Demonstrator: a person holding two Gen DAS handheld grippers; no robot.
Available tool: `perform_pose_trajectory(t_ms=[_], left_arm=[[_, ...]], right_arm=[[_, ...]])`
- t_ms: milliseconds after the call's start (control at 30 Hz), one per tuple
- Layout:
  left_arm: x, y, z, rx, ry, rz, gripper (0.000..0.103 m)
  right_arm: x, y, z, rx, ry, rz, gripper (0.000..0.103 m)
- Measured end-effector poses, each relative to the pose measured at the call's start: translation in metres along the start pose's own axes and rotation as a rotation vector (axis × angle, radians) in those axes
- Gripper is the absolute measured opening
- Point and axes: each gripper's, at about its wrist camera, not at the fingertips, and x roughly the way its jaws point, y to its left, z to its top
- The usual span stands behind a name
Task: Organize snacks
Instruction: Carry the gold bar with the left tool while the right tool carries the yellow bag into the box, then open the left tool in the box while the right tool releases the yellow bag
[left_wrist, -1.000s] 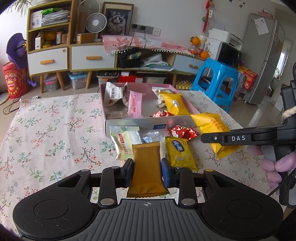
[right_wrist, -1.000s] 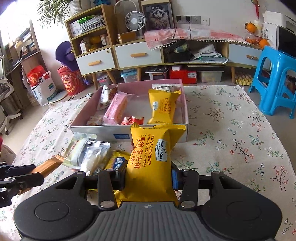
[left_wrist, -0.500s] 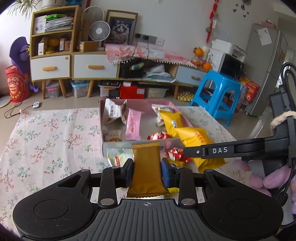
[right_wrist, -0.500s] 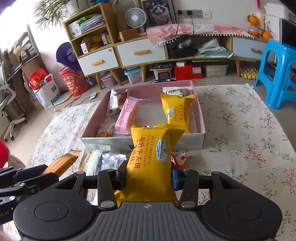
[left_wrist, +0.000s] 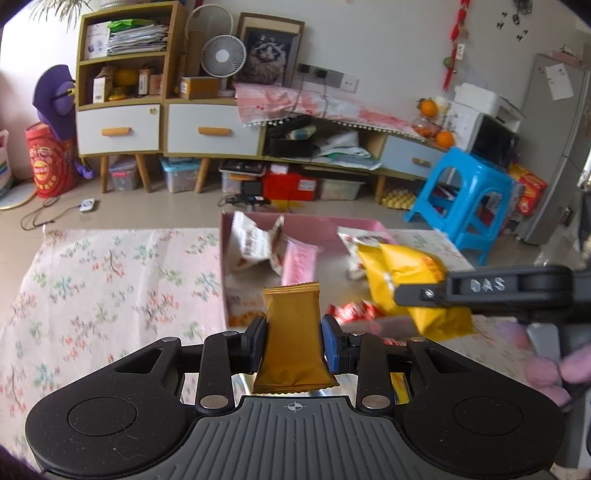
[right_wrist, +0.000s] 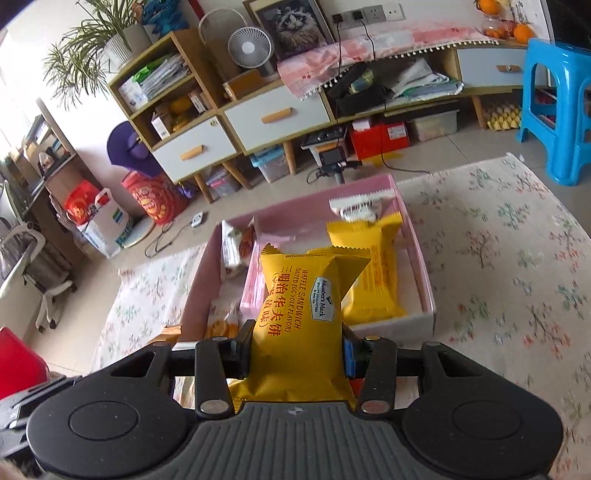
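Brown packet (left_wrist: 293, 339), yellow packet (right_wrist: 301, 325) (both upright)

Pink box (right_wrist: 413, 236) middle floor bare; snack packets crowd left side and right wall.

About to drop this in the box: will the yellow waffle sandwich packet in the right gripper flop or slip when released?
Probably stays fairly stiff: the yellow waffle sandwich packet stands upright above the right gripper without sagging. Its glossy film looks slippery, so it may slide over packets already in the pink box. It seems light.
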Motion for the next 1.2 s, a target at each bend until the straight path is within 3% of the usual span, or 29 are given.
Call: perform_pose_trajectory(t_ms=[167,400,833,1000,1133,1200], left_arm=[[0.029,0.001,0.015,0.032,-0.009,0.046,0.03],[0.074,-0.006,0.023,0.095,0.042,0.142,0.03],[0.115,-0.024,0.022,0.19,0.082,0.201,0.031],[0.111,-0.025,0.021,0.209,0.052,0.195,0.035],[0.106,-0.025,0.024,0.221,0.039,0.191,0.052],[0.102,-0.024,0.024,0.214,0.036,0.179,0.055]], right_arm=[[0.017,-0.009,0.009,0.025,-0.005,0.043,0.034],[0.036,-0.014,0.017,-0.011,-0.005,0.105,0.035],[0.057,-0.018,0.025,-0.024,-0.016,0.075,0.035],[0.054,-0.021,0.027,-0.003,-0.041,0.071,0.042],[0.044,-0.027,0.029,0.041,-0.062,0.082,0.051],[0.039,-0.029,0.029,0.055,-0.068,0.082,0.061]])
